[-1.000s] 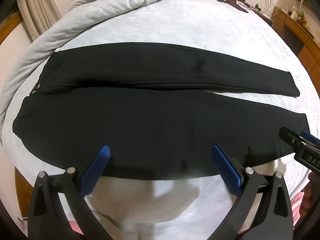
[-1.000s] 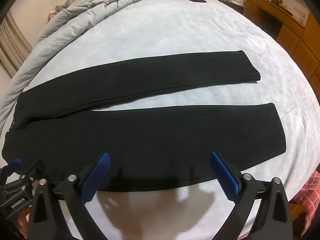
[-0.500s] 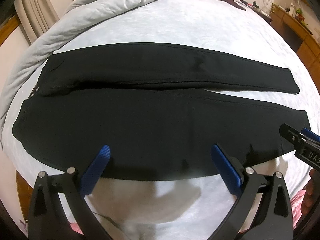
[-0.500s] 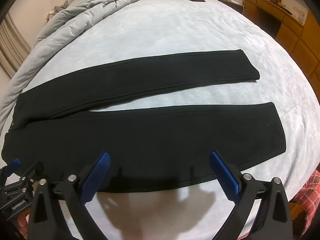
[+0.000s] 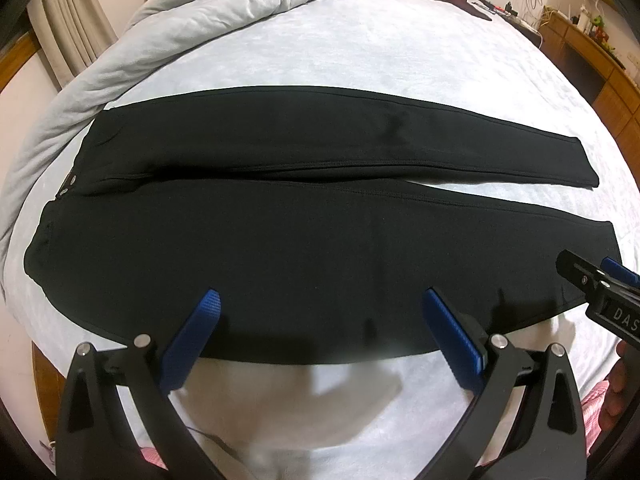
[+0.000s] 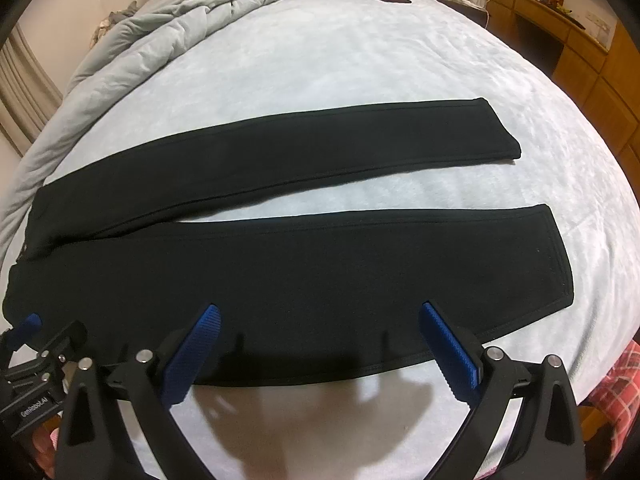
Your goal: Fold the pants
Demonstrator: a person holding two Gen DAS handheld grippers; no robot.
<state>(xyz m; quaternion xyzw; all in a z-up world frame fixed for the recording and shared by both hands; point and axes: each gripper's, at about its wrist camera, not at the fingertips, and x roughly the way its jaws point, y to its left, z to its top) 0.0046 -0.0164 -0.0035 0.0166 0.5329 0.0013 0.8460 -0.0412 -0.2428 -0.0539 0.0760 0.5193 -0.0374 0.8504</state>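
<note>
You have the black pants (image 5: 304,248) spread flat on the bed (image 5: 360,48), directly ahead of both grippers, with the waistband off to your left and the two leg cuffs to your right. The legs lie apart in a narrow V, so nothing is folded yet.

Your left gripper (image 5: 320,312) hovers at the near edge of the closer leg, toward the waist end, its jaws spread wide and holding nothing. Your right gripper (image 6: 316,326) sits at the same near edge farther toward the cuff, equally wide open and empty. That spacing makes sense: two grips along one long edge let you lift the near leg evenly and lay it over the far leg without it sagging in the middle.

The blue pads (image 6: 448,344) look to be just above the hem, not yet around it. You probably need to drop lower and slide one finger under the cloth before closing, or you may pinch the bedsheet (image 6: 360,60) along with it.
</note>
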